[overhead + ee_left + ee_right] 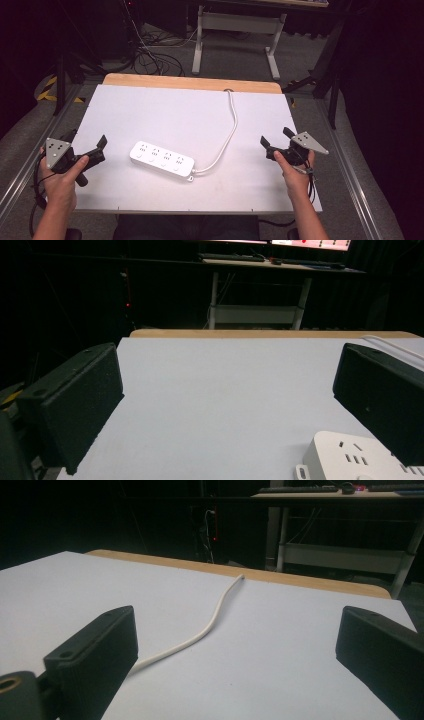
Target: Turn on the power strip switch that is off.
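lying between open left gripper (87, 142) and right gripper (276, 138), power strip (162, 159)

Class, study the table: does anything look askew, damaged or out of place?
Nothing stands out. The power strip lies flat, slightly diagonal, its cord trailing to the table's far edge. Both grippers, left and right, are open and empty.

No writing, brand, number or sign can be read anywhere. The white power strip (162, 160) on the surface (150, 115) bears socket slots but no legible label. A lit screen at the far top of the left gripper view is too blurred to read.
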Demonstrator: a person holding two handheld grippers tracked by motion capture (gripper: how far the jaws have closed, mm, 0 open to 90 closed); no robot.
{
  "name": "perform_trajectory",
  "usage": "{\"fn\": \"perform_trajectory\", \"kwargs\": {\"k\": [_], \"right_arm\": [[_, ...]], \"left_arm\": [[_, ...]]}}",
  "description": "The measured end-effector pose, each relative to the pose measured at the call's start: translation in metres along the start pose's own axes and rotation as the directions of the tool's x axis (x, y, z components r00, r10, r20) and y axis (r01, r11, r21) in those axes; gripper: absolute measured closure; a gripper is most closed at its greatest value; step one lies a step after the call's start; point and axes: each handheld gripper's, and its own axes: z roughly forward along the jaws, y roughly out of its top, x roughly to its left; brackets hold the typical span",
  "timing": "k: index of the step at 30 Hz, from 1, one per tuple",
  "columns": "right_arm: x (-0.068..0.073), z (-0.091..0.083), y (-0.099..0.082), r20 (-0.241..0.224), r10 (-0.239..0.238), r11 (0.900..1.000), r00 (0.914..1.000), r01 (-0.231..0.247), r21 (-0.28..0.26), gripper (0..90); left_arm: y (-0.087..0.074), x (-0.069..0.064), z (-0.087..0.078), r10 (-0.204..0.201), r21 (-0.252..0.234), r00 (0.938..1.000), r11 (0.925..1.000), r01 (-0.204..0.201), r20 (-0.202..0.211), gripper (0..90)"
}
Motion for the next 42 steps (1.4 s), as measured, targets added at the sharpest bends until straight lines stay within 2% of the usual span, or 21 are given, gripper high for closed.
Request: {"fn": "perform_trajectory", "kwargs": {"k": [2, 5, 12, 15, 19, 28, 36, 42], "right_arm": [[0.0008, -0.0003, 0.0007, 0.0, 0.011, 0.9999, 0.9999, -0.011, -0.003, 4.0], [0.0005, 0.0004, 0.0, 0.001, 0.002, 1.0, 1.0, -0.002, 0.005, 3.9], [0.0009, 0.0008, -0.0001, 0.002, 0.009, 0.9999, 1.0, -0.009, 0.006, 3.9], [0.0006, 0.0007, -0.0001, 0.003, 0.009, 1.0, 1.0, -0.009, 0.005, 3.9], [-0.0001, 0.0003, -0.0001, 0.003, 0.003, 1.0, 1.0, -0.003, 0.006, 3.9], [0.0007, 0.0003, 0.0004, 0.004, 0.003, 1.0, 1.0, -0.003, 0.001, 4.0], [0.0012, -0.0001, 0.0007, 0.007, -0.005, 1.0, 1.0, 0.005, 0.001, 4.0], [0.0018, -0.0002, 0.0011, 0.004, -0.012, 0.9999, 0.9999, 0.012, 0.002, 4.0]], "left_arm": [[0.0, 0.0009, -0.0006, -0.01, -0.003, 1.0, 0.9999, 0.01, -0.001, 0.3], [0.0005, 0.0012, -0.0001, -0.023, -0.003, 0.9997, 0.9997, 0.023, -0.008, 0.4], [0.0006, -0.0004, 0.0007, -0.018, -0.009, 0.9998, 0.9998, 0.018, -0.007, 0.9], [0.0012, -0.0007, 0.0001, -0.009, -0.013, 1.0, 0.9999, 0.009, -0.003, 4.6], [0.0019, -0.0013, -0.0003, 0.0, -0.01, 1.0, 0.9999, 0.0, 0.004, 15.4], [0.003, 0.0, -0.002, 0.018, -0.008, 0.9997, 0.9998, -0.018, -0.014, 44.1], [0.0044, -0.0007, -0.0037, 0.052, -0.002, 0.9982, 0.9986, -0.052, -0.028, 62.7], [0.0056, -0.0004, -0.0045, 0.053, 0.0, 0.9984, 0.9986, -0.053, -0.018, 78.3]]}}
